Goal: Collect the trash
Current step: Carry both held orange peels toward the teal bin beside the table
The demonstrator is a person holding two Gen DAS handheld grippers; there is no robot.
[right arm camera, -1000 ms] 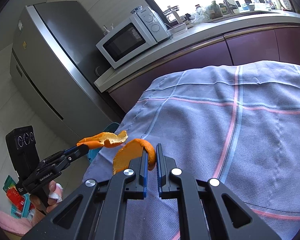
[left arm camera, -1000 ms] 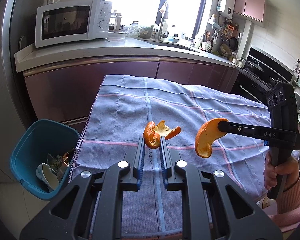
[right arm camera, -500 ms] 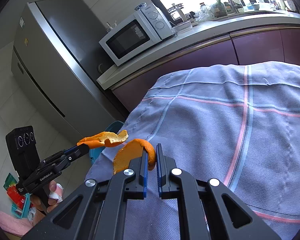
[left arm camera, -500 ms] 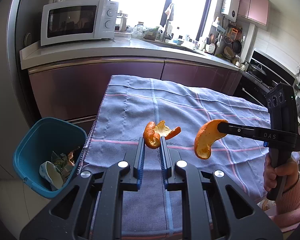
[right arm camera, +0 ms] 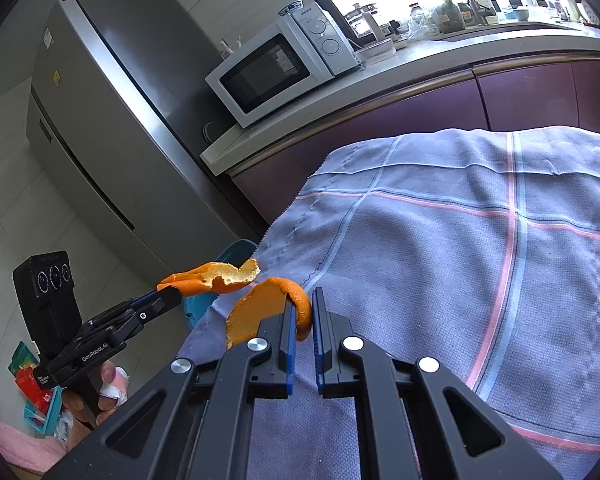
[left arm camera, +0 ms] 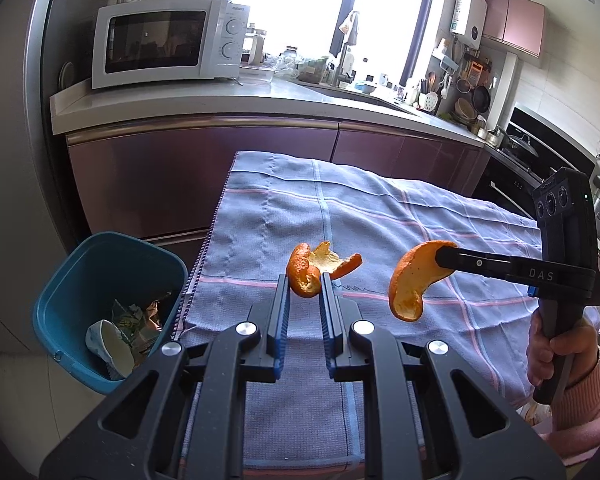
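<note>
My tools (left arm camera: 304, 294) are black with blue pads (left arm camera: 281, 320) and silver screws (left arm camera: 247, 328); my sleeve (left arm camera: 580, 412) is pink.

A kitchen in bright daylight: a tall window (left arm camera: 332, 12) glares white behind the sink. A white microwave (left arm camera: 168, 42) stands on the pale countertop (left arm camera: 220, 100) over glossy purple cabinet fronts (left arm camera: 204, 172). A grey refrigerator (right arm camera: 112, 120) rises at the counter's end. Pink wall cupboards (left arm camera: 512, 24) hang near a white water heater (left arm camera: 469, 16), with pans and utensils beneath. A blue checked cloth (left arm camera: 380, 232) covers the surface in front.
</note>
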